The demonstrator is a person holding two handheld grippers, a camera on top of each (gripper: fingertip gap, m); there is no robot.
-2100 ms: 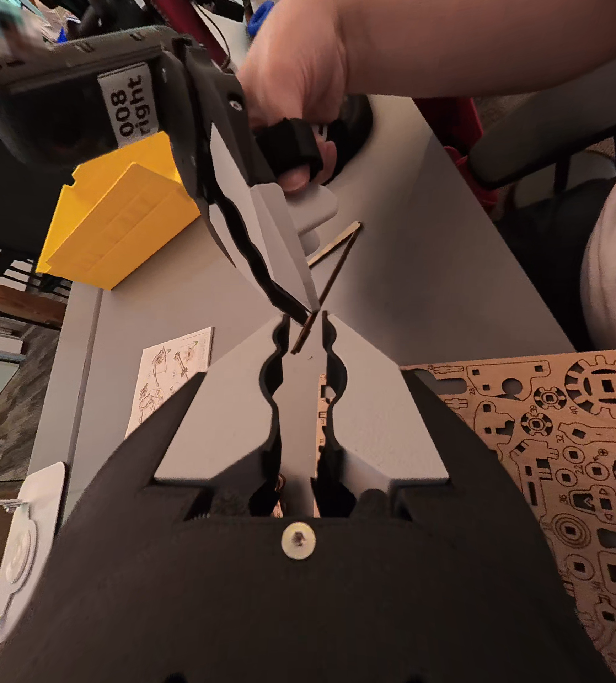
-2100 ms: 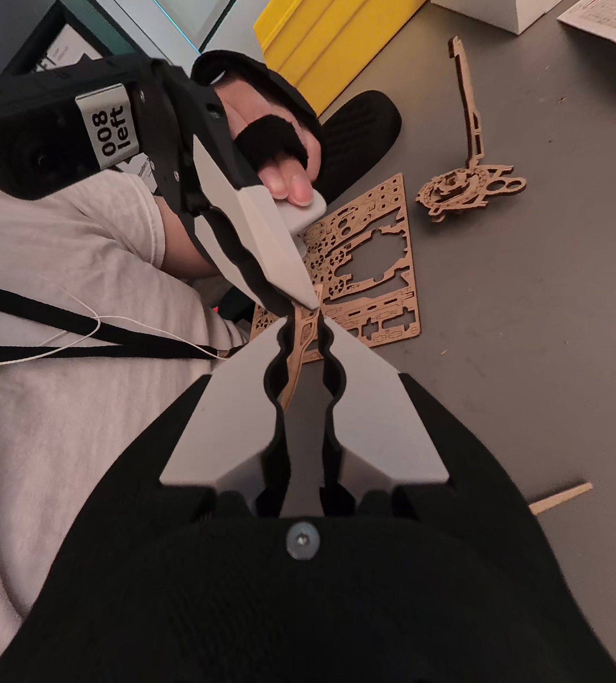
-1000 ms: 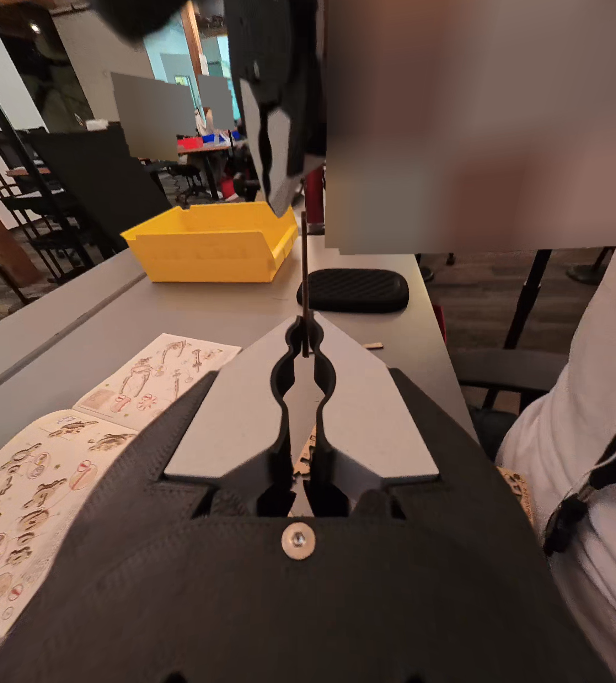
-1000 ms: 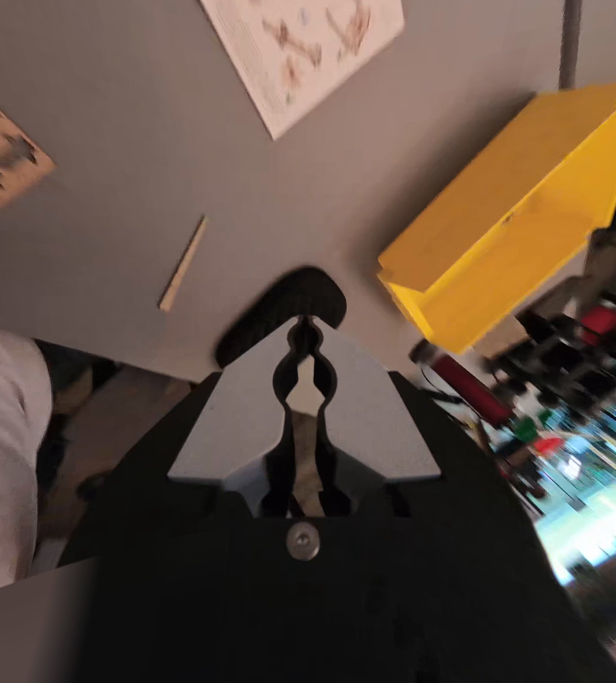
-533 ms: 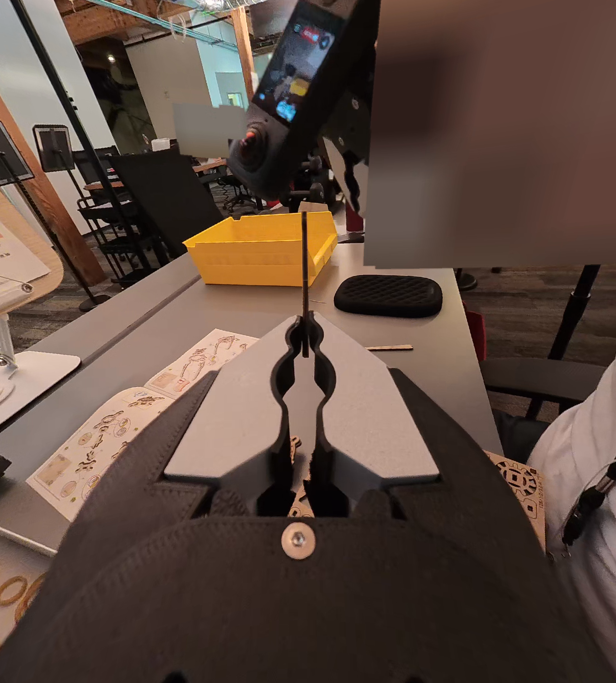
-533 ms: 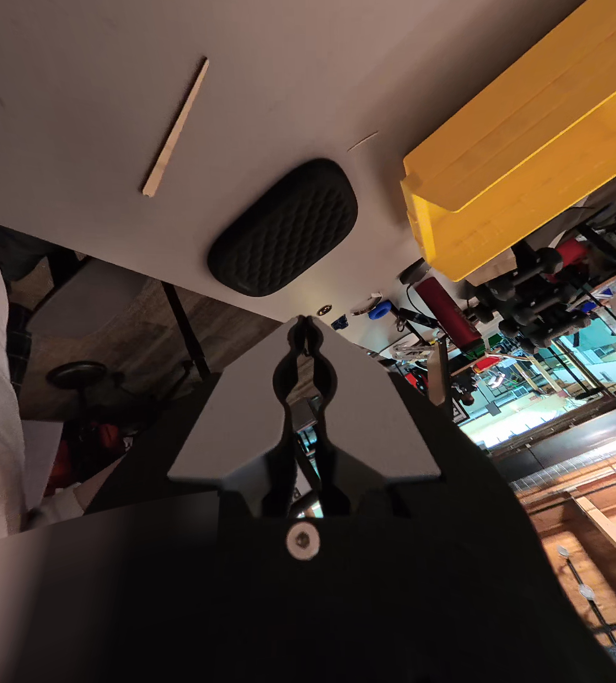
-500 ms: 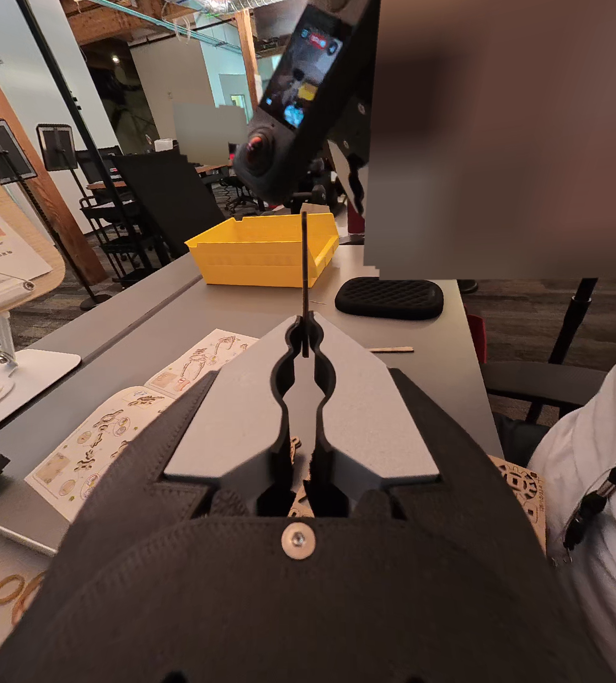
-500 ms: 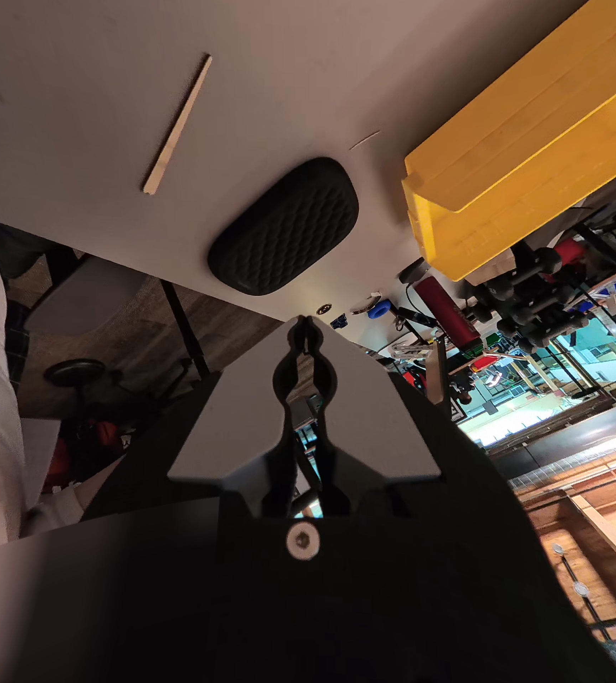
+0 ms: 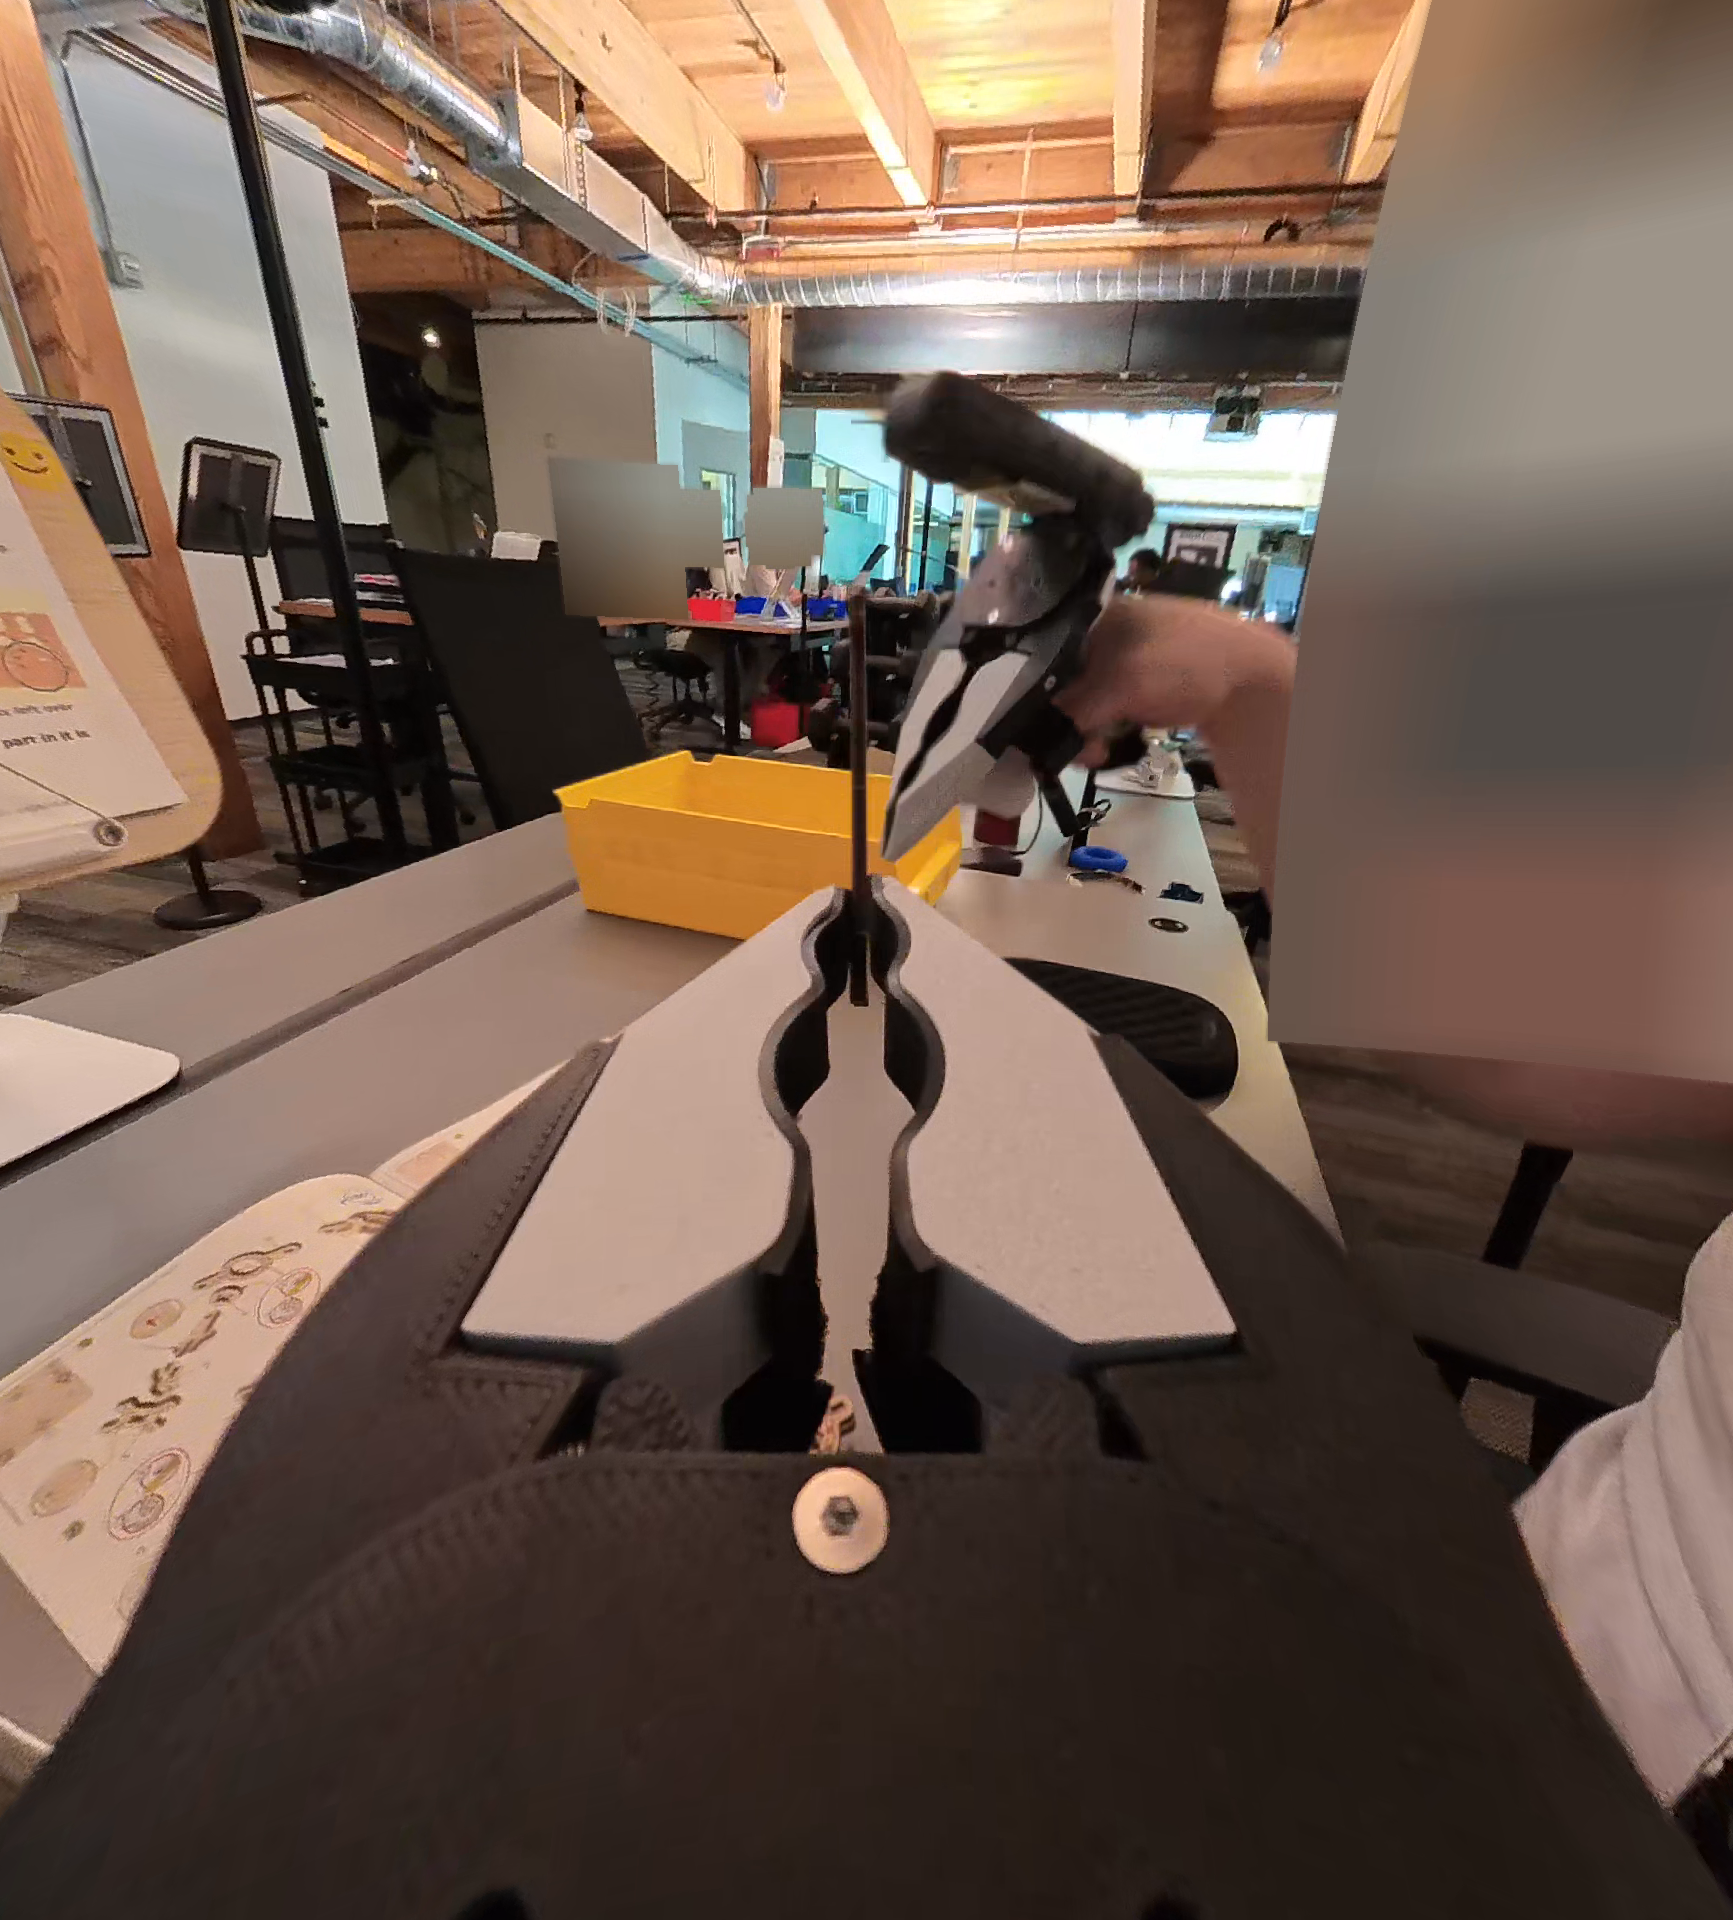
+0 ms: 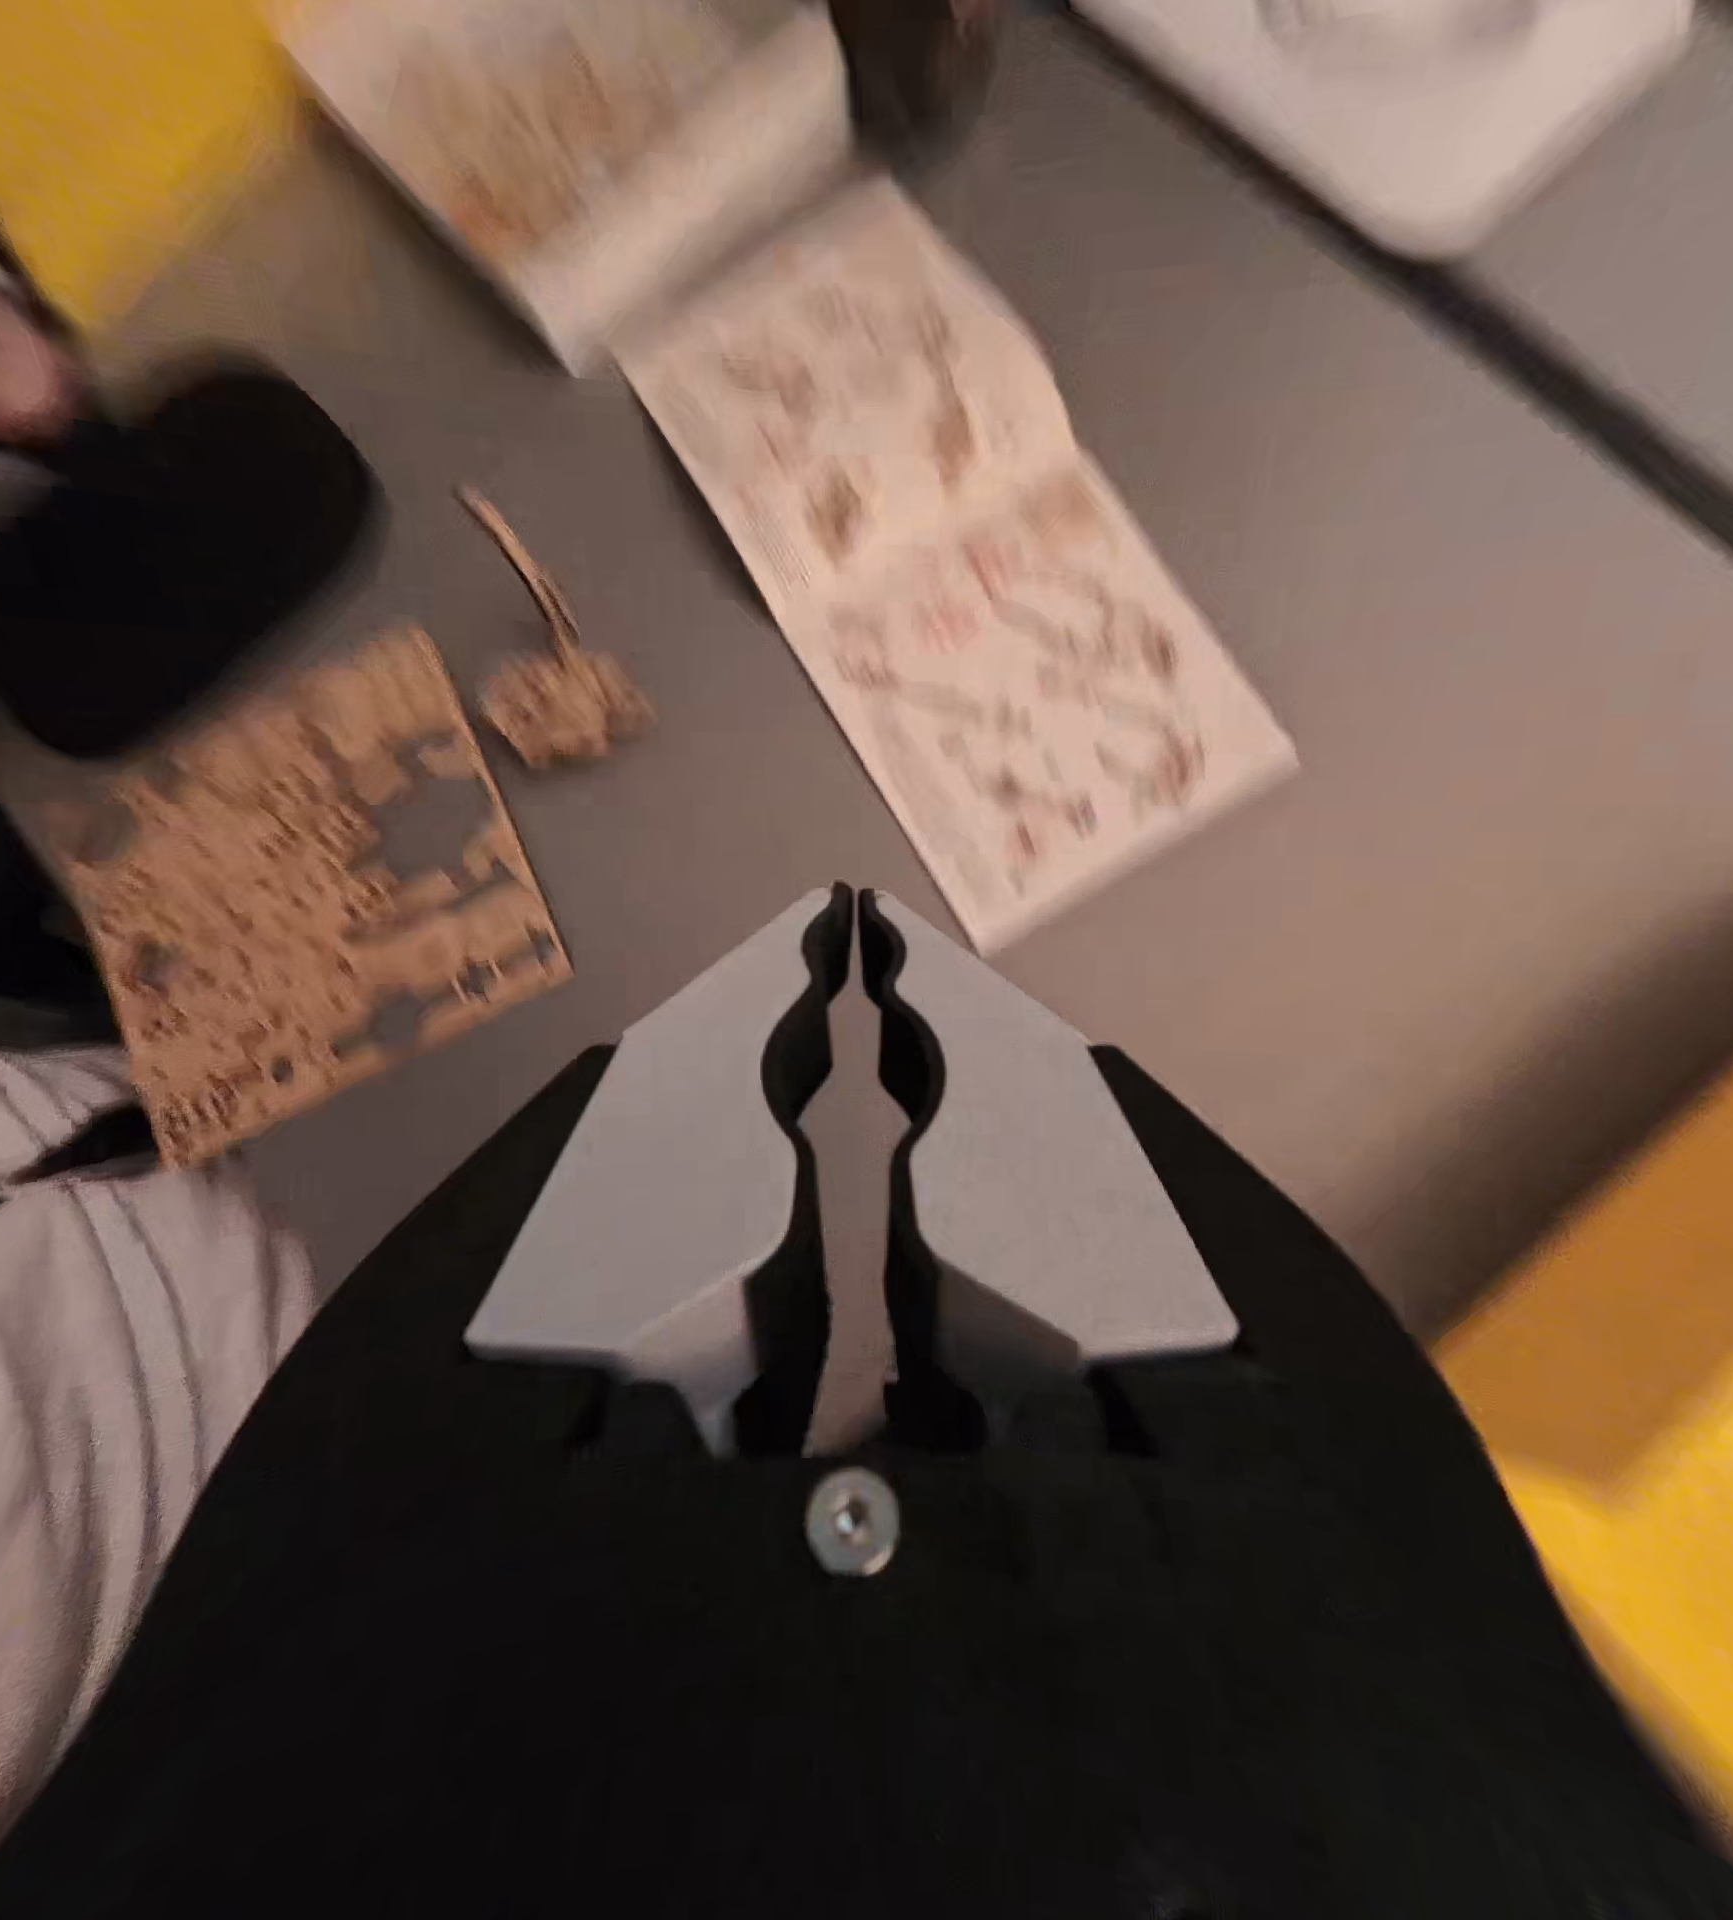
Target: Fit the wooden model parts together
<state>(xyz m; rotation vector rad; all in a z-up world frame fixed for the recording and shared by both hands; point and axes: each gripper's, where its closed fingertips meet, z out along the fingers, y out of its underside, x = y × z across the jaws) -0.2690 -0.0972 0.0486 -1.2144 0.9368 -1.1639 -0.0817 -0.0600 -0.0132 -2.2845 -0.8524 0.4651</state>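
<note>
My left gripper [image 9: 857,909] is shut on a thin wooden part [image 9: 858,748], seen edge-on and standing upright from the fingertips, held above the grey table [image 9: 342,1049]. My right gripper [image 10: 856,896] is shut and empty; in the left wrist view it [image 9: 909,831] hangs in the air just right of the part's upper end, pointing down. In the blurred right wrist view a laser-cut wooden sheet [image 10: 311,883] lies on the table, with a small wooden piece [image 10: 566,701] and a thin wooden strip [image 10: 519,566] beside it.
An open instruction booklet [image 10: 955,582] [image 9: 166,1340] lies on the table. A yellow bin [image 9: 737,847] stands at the far side, a black pad [image 9: 1142,1023] to its right. A sign on a white stand [image 9: 20,1081] is at the left. A person's white sleeve [image 9: 1693,1455] is at the right. About 20 cm separates my left fingertips from my right. Left tips and right tips are each some 20 cm from the small wooden piece [image 10: 566,701].
My left gripper has tilted up and lifted with the wooden part. My right gripper has swung round fast from facing the table's far edge to looking down on the table beside the part.
</note>
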